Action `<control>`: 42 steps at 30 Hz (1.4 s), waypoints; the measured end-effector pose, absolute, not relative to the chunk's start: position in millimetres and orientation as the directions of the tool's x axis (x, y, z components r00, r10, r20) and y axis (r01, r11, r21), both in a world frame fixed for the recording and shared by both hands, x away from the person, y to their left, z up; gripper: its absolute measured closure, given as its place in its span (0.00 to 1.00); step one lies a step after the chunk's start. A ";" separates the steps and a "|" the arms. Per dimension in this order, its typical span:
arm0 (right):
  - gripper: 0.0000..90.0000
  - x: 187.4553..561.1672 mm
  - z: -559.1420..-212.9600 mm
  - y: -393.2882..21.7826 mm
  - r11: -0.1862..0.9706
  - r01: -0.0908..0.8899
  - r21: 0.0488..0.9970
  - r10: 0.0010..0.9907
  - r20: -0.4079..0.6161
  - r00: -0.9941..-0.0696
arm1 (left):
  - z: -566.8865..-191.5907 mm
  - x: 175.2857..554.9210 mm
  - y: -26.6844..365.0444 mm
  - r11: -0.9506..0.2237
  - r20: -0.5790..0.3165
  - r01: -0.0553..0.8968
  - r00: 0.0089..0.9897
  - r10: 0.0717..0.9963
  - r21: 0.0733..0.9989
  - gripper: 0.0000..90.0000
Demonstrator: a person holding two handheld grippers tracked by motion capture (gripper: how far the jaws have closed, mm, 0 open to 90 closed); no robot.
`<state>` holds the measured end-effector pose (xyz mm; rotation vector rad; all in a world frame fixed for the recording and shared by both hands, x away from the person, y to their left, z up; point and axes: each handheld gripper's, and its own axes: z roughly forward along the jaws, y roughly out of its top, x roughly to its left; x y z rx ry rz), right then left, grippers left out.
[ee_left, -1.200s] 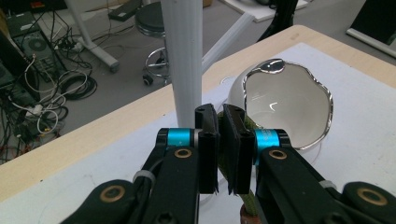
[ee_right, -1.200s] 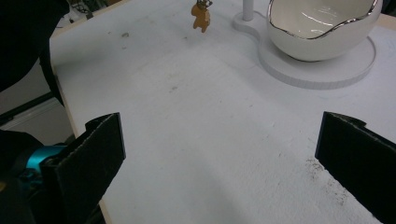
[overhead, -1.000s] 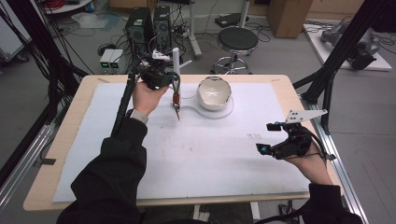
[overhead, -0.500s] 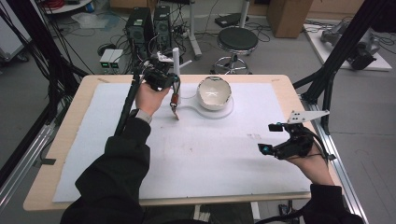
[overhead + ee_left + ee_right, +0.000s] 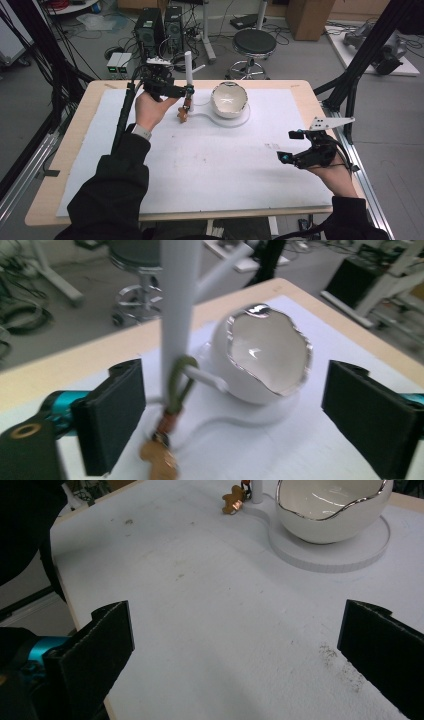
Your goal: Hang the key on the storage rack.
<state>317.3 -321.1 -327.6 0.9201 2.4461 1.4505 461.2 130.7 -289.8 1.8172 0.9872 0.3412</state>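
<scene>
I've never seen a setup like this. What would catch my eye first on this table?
Probably the glossy white bowl with a wavy silver rim, sitting on a white stand at the far middle of the table. Just left of it a white post rises, with a small gingerbread-man charm hanging from a green loop by its foot. The left gripper hovers open right at that post, while the right gripper waits open near the table's right edge.

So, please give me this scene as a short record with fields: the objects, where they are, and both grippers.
surface: white sheet on wooden table
stand: white post, green loop hung on its branch
charm: small brown figure hanging below loop
bowl: white egg-shaped bowl, right of post
left gripper: open, at post
right gripper: open, holds nothing
</scene>
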 end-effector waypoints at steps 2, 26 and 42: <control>0.01 317.6 -326.8 -320.8 0.338 0.426 0.839 0.577 0.173 -0.798 | -289.3 450.2 133.5 -0.173 -0.194 0.456 0.650 0.734 0.873 0.06; 0.01 351.8 -314.8 -311.5 0.298 0.395 0.869 0.605 0.148 -0.782 | -288.5 363.4 217.0 -0.113 -0.110 0.297 0.639 0.761 0.948 0.02; 0.01 370.3 -308.1 -307.4 0.244 0.389 0.889 0.630 0.160 -0.760 | -311.6 346.9 240.0 -0.161 -0.140 0.382 0.649 0.748 0.910 0.02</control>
